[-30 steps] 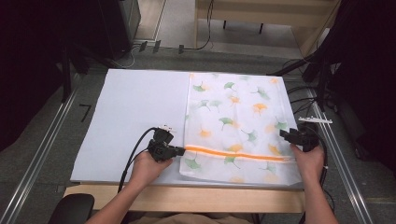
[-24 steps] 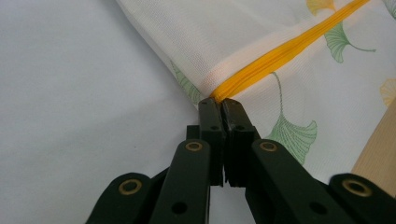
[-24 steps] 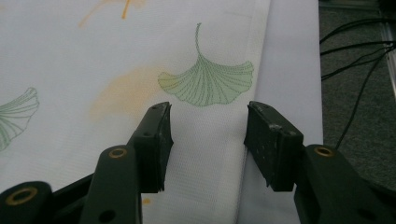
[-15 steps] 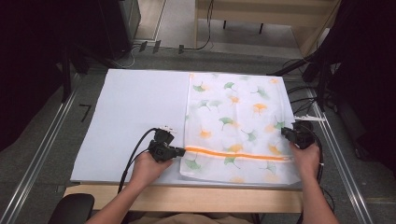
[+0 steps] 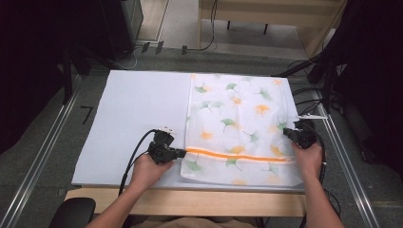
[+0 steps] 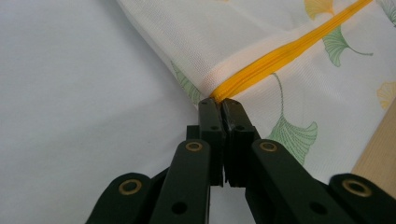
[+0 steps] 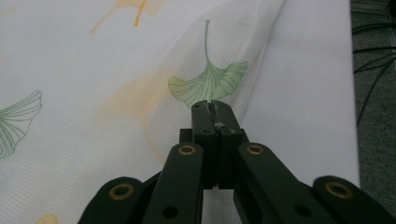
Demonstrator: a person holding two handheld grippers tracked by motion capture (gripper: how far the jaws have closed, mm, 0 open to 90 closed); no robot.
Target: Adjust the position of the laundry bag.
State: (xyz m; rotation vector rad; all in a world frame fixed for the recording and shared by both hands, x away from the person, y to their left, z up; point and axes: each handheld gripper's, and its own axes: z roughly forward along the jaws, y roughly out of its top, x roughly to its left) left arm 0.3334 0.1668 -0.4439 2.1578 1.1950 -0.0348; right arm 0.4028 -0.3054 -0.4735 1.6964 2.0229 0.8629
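1. High view showed a white mesh laundry bag printed with green and orange ginkgo leaves, lying flat on the right half of a white mat that covered the table.
2. An orange zipper ran across the bag near its front edge, from the left side to the right.
3. The left gripper sat at the bag's left edge; in the left gripper view its jaws were pressed together on the end of the zipper, pinching the fabric there.
4. The right gripper sat at the bag's right edge; its jaws had just been closing, and in the right gripper view they met on the edge of the mesh, with the fabric bunched slightly at the tips.
5. The bag looked light, thin and limp, so it would likely sag and fold when lifted; the seamed edges and the zipper end seemed the firmest places to grip, as the open mesh could snag or slip.
6. The left half of the mat lay bare, offering room to move the bag.
7. Black cables lay off the table's right side, a metal rail ran along the left, and nothing stood on the bag itself.
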